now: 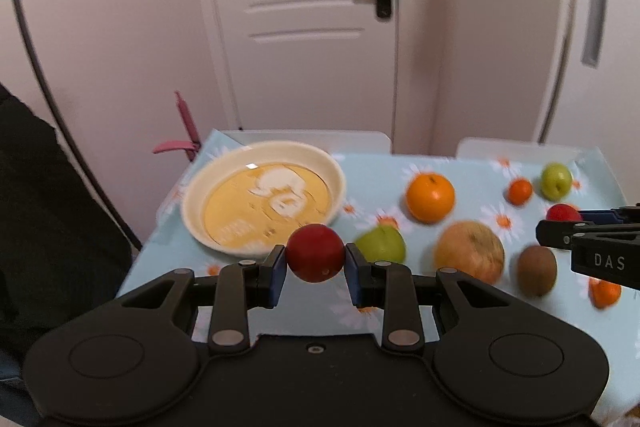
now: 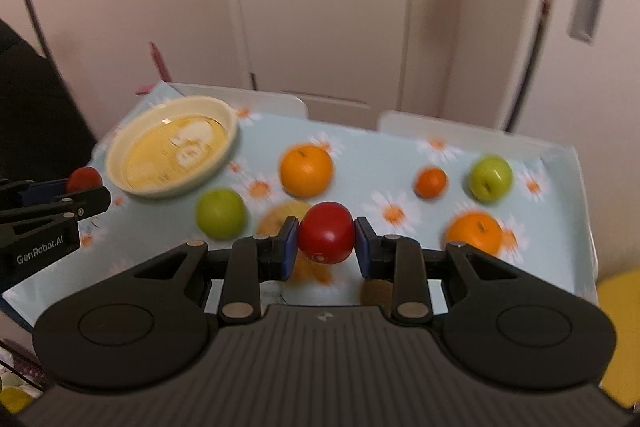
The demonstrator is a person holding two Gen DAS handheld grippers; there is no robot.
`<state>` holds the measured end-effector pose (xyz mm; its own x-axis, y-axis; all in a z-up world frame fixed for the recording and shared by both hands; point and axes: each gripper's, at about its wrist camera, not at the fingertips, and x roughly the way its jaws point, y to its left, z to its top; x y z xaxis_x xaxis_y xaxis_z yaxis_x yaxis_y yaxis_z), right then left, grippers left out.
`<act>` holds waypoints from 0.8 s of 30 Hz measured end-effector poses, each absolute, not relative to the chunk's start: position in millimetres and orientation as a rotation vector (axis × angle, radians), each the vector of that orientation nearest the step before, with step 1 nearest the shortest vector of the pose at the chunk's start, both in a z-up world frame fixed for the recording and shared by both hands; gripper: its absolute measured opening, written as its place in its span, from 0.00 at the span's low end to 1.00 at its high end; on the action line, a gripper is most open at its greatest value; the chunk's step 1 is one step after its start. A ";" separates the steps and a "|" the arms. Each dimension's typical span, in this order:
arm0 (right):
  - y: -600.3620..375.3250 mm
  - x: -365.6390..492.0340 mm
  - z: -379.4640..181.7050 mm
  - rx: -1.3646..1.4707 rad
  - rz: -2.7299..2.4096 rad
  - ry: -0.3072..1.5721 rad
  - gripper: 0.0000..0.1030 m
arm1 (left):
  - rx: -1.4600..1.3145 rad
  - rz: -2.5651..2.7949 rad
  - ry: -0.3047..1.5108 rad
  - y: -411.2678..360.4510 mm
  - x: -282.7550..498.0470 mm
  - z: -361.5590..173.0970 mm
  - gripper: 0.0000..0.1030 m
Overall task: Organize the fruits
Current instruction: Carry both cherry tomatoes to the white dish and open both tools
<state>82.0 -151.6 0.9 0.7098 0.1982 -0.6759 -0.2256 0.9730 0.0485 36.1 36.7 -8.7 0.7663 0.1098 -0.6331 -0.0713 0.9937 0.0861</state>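
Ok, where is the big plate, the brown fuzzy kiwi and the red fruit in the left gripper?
plate (image 1: 200, 187), left wrist view, on its cream rim.
kiwi (image 1: 537, 270), left wrist view, middle of its brown skin.
red fruit (image 1: 315, 253), left wrist view, middle, between the left gripper's pads.

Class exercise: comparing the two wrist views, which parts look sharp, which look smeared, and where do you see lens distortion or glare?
Left wrist view: the left tool and its red fruit are sharp, the table fruit smeared, the door frame bowed, with a small glint in the bowl. Right wrist view: the right tool and red fruit are crisp, the tablecloth blurred, corners dark.
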 end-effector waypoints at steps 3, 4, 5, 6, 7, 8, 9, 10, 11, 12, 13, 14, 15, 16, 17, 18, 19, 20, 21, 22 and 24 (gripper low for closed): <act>-138.3 95.9 9.5 -0.043 0.271 0.738 0.43 | 0.058 0.121 0.677 47.6 41.7 -0.1 0.33; -133.1 101.0 11.2 -0.042 0.280 0.739 0.43 | 0.056 0.127 0.674 52.9 45.4 2.7 0.33; -127.5 106.2 13.4 -0.041 0.288 0.739 0.43 | 0.054 0.131 0.672 57.8 48.6 5.1 0.33; -121.3 111.7 15.4 -0.041 0.296 0.741 0.43 | 0.051 0.136 0.671 63.1 53.0 7.4 0.33; -115.3 116.6 17.3 -0.040 0.299 0.741 0.43 | 0.048 0.142 0.668 69.2 57.8 9.8 0.33; -109.7 121.6 18.4 -0.038 0.304 0.739 0.43 | 0.051 0.150 0.666 73.8 61.5 11.5 0.33; -103.5 126.9 19.2 -0.038 0.307 0.739 0.43 | 0.057 0.156 0.665 80.1 68.0 12.9 0.33; -97.3 132.7 19.9 -0.035 0.308 0.740 0.43 | 0.061 0.156 0.664 85.3 72.7 13.3 0.33; -91.9 138.4 20.5 -0.031 0.308 0.742 0.43 | 0.064 0.156 0.665 90.6 78.1 13.8 0.33; -85.3 145.0 20.8 -0.023 0.310 0.746 0.43 | 0.069 0.154 0.668 96.6 84.2 13.8 0.33; -79.5 151.1 20.7 -0.016 0.310 0.749 0.43 | 0.074 0.150 0.671 102.7 91.0 13.6 0.33; -72.6 158.3 20.3 -0.008 0.310 0.754 0.43 | 0.078 0.148 0.673 107.9 96.8 13.4 0.33; -67.0 164.6 19.7 -0.004 0.311 0.758 0.43 | 0.082 0.144 0.676 112.9 103.7 12.6 0.33; -60.9 171.2 18.5 0.001 0.311 0.761 0.43 | 0.085 0.139 0.679 118.7 111.2 11.7 0.33; -54.6 178.0 17.5 0.005 0.309 0.763 0.43 | 0.087 0.134 0.681 123.5 117.6 11.2 0.33; -47.2 185.4 16.4 0.009 0.308 0.766 0.43 | 0.091 0.127 0.685 129.2 126.0 9.3 0.33; -40.8 192.6 14.7 0.014 0.306 0.769 0.43 | 0.094 0.120 0.688 133.5 132.5 8.0 0.33; -35.0 199.8 12.7 0.018 0.304 0.772 0.43 | 0.098 0.113 0.692 138.1 140.6 5.6 0.33; -29.1 207.2 10.2 0.021 0.300 0.775 0.43 | 0.102 0.107 0.696 140.3 147.0 2.5 0.33; -23.2 214.5 7.6 0.022 0.296 0.779 0.43 | 0.107 0.098 0.701 144.2 155.0 -0.8 0.33; -13.0 227.5 1.5 0.027 0.290 0.786 0.43 | 0.111 0.082 0.710 150.5 169.2 -6.5 0.33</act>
<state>227.5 -13.0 1.5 0.6692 0.2671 -0.6934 -0.2470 0.9601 0.1314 169.2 150.5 -6.6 0.7557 0.1126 -0.6451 -0.0370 0.9909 0.1296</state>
